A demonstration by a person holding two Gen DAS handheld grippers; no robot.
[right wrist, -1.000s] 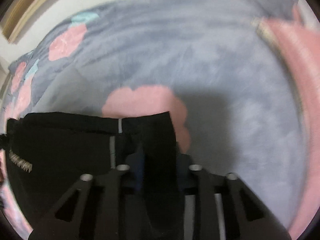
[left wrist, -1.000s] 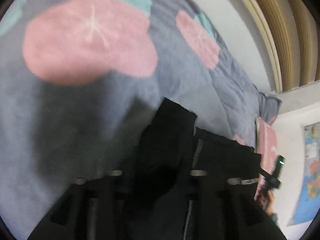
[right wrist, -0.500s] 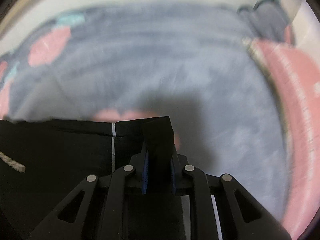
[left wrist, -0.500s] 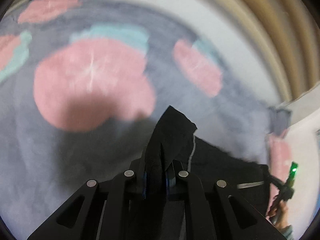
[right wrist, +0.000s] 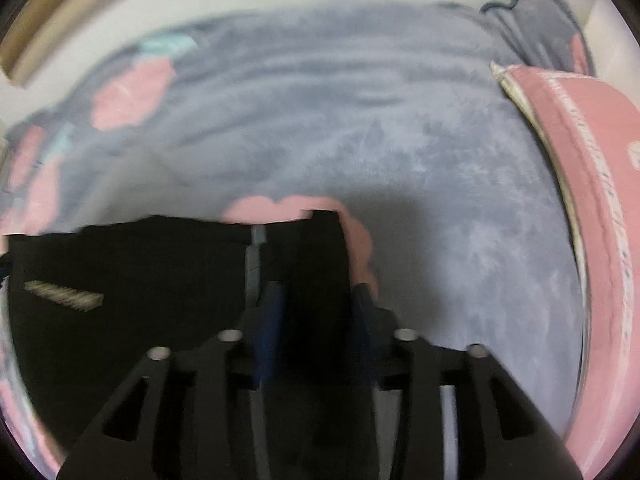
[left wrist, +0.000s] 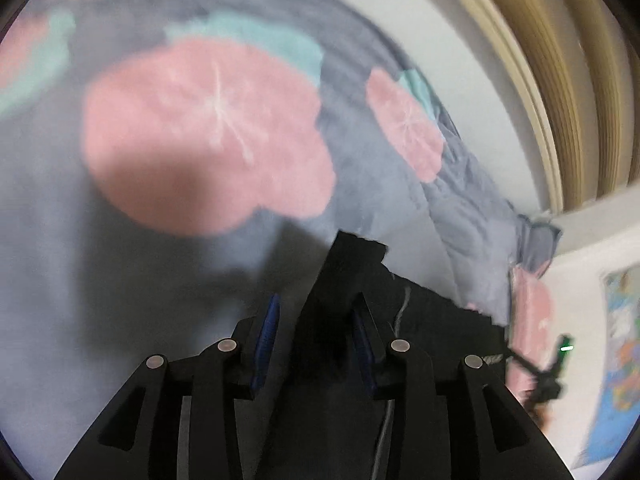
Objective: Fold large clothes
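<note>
2 wrist views of 1 black garment on a bed.

Left wrist view: the left gripper (left wrist: 314, 322) points steeply down at the bed's grey blanket (left wrist: 120, 280), which is printed with pink and teal flower shapes. Its jaws are opening. A raised corner of the black garment (left wrist: 348, 272) stands between the 2 blue pads (left wrist: 267, 332), close against the right-hand pad and clear of the left-hand one, where grey blanket shows through the gap. From this corner the garment runs down and to the right, with a thin pale seam line (left wrist: 402, 308) just right of the gripper. The right gripper (left wrist: 554, 372) appears small and blurred at the far right edge.

Right wrist view: the right gripper (right wrist: 316, 300) also points steeply down, jaws opening. The garment's other corner (right wrist: 320, 240) lies between its pads; motion blur hides whether either pad touches the cloth. The garment spreads flat to the left across the blanket, bearing a pale vertical stripe (right wrist: 256, 256) just left of the gripper and a light printed label (right wrist: 64, 292) farther left. A pink pillow (right wrist: 592, 200) borders the right side.
</note>
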